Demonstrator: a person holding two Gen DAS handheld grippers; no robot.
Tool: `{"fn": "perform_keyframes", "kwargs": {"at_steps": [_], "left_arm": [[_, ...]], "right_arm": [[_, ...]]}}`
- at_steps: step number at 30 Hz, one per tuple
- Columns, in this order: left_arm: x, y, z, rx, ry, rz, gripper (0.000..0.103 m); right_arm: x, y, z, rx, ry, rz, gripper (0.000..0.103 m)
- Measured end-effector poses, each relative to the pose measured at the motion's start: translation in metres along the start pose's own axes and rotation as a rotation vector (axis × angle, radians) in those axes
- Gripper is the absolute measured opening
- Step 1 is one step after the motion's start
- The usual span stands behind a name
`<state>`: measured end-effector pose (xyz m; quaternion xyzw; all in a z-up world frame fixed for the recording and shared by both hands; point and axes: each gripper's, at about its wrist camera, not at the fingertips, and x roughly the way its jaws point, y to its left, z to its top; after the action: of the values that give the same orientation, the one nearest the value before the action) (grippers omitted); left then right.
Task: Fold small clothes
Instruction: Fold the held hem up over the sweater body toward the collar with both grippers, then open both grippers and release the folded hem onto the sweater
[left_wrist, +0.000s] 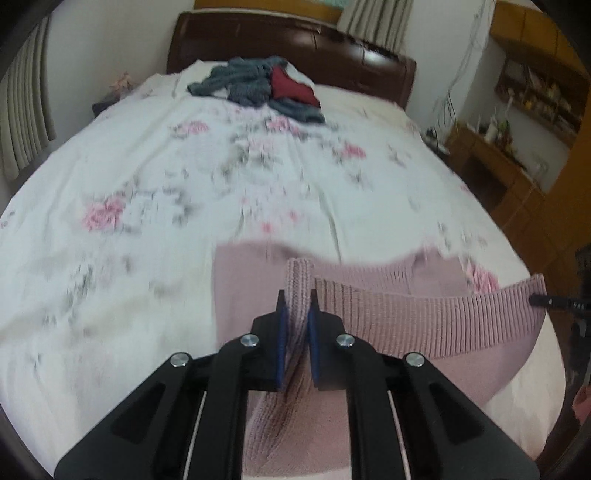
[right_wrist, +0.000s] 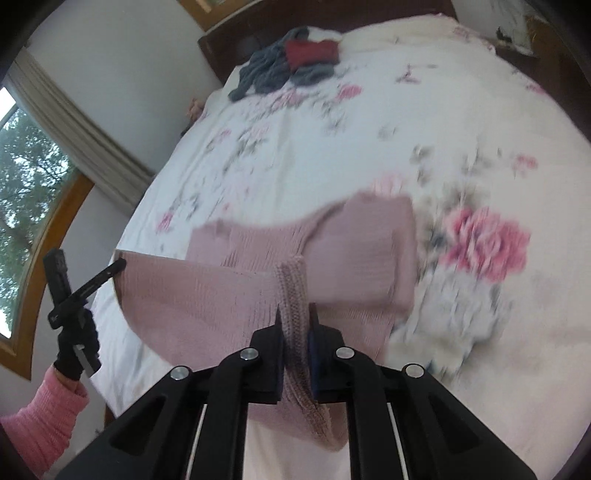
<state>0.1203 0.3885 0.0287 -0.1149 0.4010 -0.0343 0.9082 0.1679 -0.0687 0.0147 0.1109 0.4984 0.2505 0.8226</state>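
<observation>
Both grippers pinch the ribbed hem of a pink knit sweater (left_wrist: 424, 317) above the bed (left_wrist: 184, 192).

The left gripper (left_wrist: 297, 310) and right gripper (right_wrist: 295, 321) are each closed tight on a fold of the chunky ribbing, stretching the hem between them; the soft sweater body drapes onto the floral white sheet. A grey-and-red clothes heap (left_wrist: 264, 86) lies well apart, near the bed's dark headboard (left_wrist: 332, 48).

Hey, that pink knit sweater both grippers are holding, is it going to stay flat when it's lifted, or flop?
Probably flop: the pink sweater sags between the left gripper and right gripper. Its ribbed hem bunches between the fingers, so it likely grips well. It seems light.
</observation>
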Motion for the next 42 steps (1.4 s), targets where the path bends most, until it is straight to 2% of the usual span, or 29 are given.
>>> {"fn": "perform_keyframes", "kwargs": {"at_steps": [7,9,12,16,22,25,27,29,30,31,33,34,36,42], "left_arm": [[0.049,-0.004,0.053,0.030,-0.054,0.062,0.008],[0.068,-0.004,0.061,0.048,-0.050,0.083,0.008],[0.098,-0.001,0.064,0.062,-0.015,0.103,0.008],[0.141,0.009,0.053,0.068,0.058,0.150,0.008],[0.179,0.025,0.041,0.031,0.125,0.193,0.009],[0.195,0.034,0.039,0.003,0.170,0.209,0.014],[0.203,0.039,0.037,-0.010,0.207,0.237,0.023],[0.203,0.045,0.037,-0.031,0.223,0.250,0.025],[0.197,0.048,0.037,-0.045,0.213,0.258,0.032],[0.187,0.049,0.037,-0.058,0.187,0.265,0.034],[0.166,0.050,0.037,-0.061,0.136,0.293,0.043],[0.152,0.049,0.035,-0.056,0.111,0.297,0.043],[0.129,0.044,0.030,-0.039,0.082,0.276,0.045],[0.083,0.014,-0.009,0.046,0.150,0.192,0.052]], "right_arm": [[0.032,-0.012,0.071,0.007,-0.046,-0.086,0.010],[0.052,-0.018,0.087,0.008,-0.039,-0.128,0.010],[0.082,-0.028,0.100,0.029,-0.005,-0.141,0.010],[0.120,-0.039,0.104,0.016,0.043,-0.192,0.010],[0.156,-0.054,0.103,0.022,0.099,-0.254,0.010],[0.168,-0.062,0.102,0.032,0.119,-0.282,0.011],[0.176,-0.068,0.101,0.048,0.140,-0.312,0.016],[0.175,-0.072,0.101,0.067,0.140,-0.325,0.025],[0.171,-0.072,0.101,0.074,0.132,-0.319,0.026],[0.162,-0.073,0.099,0.084,0.108,-0.299,0.026],[0.144,-0.074,0.091,0.107,0.085,-0.268,0.034],[0.137,-0.073,0.087,0.115,0.079,-0.256,0.039],[0.115,-0.071,0.070,0.118,0.072,-0.205,0.041],[0.084,-0.054,0.006,0.076,0.140,-0.152,0.043]]}}
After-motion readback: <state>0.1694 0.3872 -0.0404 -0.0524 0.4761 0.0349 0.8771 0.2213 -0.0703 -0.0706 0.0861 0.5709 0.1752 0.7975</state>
